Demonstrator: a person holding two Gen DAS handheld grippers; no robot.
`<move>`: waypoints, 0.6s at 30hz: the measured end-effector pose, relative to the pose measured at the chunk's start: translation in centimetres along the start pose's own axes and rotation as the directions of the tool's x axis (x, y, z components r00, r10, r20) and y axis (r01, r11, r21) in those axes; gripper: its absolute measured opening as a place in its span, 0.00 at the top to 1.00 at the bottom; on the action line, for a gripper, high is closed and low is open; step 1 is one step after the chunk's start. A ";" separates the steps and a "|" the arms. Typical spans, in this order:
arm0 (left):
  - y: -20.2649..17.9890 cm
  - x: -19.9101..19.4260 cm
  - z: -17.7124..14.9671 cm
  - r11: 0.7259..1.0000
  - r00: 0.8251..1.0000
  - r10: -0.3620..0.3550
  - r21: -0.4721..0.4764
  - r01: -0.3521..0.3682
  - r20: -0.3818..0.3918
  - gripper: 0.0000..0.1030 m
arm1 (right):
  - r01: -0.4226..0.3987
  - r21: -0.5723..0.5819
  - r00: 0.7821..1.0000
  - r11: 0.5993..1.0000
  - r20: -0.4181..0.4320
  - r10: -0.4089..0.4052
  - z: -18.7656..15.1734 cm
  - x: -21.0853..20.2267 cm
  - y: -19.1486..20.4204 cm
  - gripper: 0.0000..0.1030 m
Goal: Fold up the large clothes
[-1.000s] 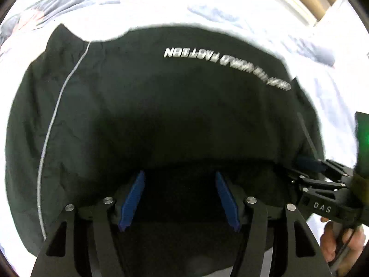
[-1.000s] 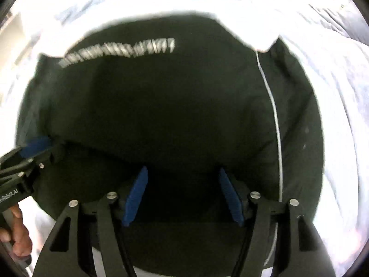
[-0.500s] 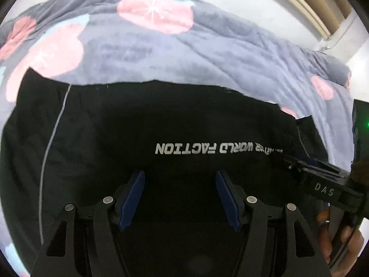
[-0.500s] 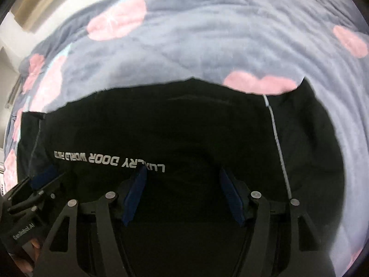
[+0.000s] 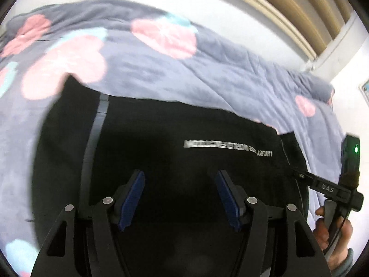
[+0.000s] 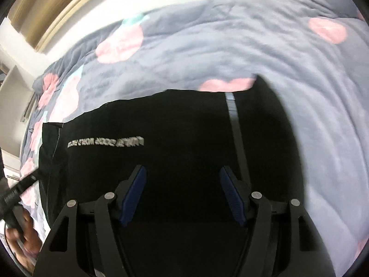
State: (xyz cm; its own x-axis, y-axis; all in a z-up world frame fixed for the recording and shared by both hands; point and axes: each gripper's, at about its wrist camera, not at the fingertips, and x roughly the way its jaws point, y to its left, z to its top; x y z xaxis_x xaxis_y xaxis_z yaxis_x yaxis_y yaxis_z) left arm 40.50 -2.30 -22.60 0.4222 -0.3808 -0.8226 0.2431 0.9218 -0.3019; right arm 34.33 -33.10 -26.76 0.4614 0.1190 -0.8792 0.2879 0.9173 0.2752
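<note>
A large black garment (image 5: 184, 129) with a line of white lettering (image 5: 228, 146) and a thin grey stripe (image 5: 95, 129) lies spread on the bed. It also shows in the right wrist view (image 6: 184, 124), with its lettering (image 6: 106, 142) and stripe (image 6: 235, 120). My left gripper (image 5: 180, 180) is open over the garment's near part, nothing between its blue pads. My right gripper (image 6: 182, 175) is open too, over the same garment. Each view shows the other gripper at its edge: the right one (image 5: 322, 184) and the left one (image 6: 20, 184).
The bed is covered by a grey-blue quilt (image 5: 143, 64) with pink and teal shapes; it also shows in the right wrist view (image 6: 265, 53). A white wall and wooden slats (image 5: 288, 11) rise behind the bed. A hand (image 5: 332, 233) holds the right gripper's handle.
Both cameras have tilted up and pulled back: the lettering has slid down toward the grippers, and the quilt and wall have come into view. Both grippers stayed open.
</note>
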 end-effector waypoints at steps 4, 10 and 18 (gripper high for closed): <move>3.8 -3.1 -0.6 0.997 0.998 0.056 -0.058 -0.054 0.037 0.36 | 0.028 0.044 0.999 0.999 0.016 -0.029 -1.2 -2.3 -2.6 0.33; 9.0 -5.1 -2.2 0.983 0.994 0.108 -0.151 -0.102 0.031 0.36 | 0.067 0.080 0.998 0.995 -0.015 -0.066 -2.2 -2.6 -5.7 0.32; 13.3 -3.3 -3.1 0.971 0.993 0.096 -0.211 -0.110 -0.073 0.35 | 0.079 0.092 0.994 0.993 -0.080 -0.072 -2.6 0.1 -8.0 0.25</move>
State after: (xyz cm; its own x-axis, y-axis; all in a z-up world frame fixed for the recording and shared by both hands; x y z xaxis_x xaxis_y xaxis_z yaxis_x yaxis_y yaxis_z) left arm 39.65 11.43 -25.35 0.3790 -0.2840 -0.8807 0.0052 0.9524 -0.3049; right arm 29.93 -39.41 -30.08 0.3706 0.0832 -0.9251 0.3994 0.8849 0.2396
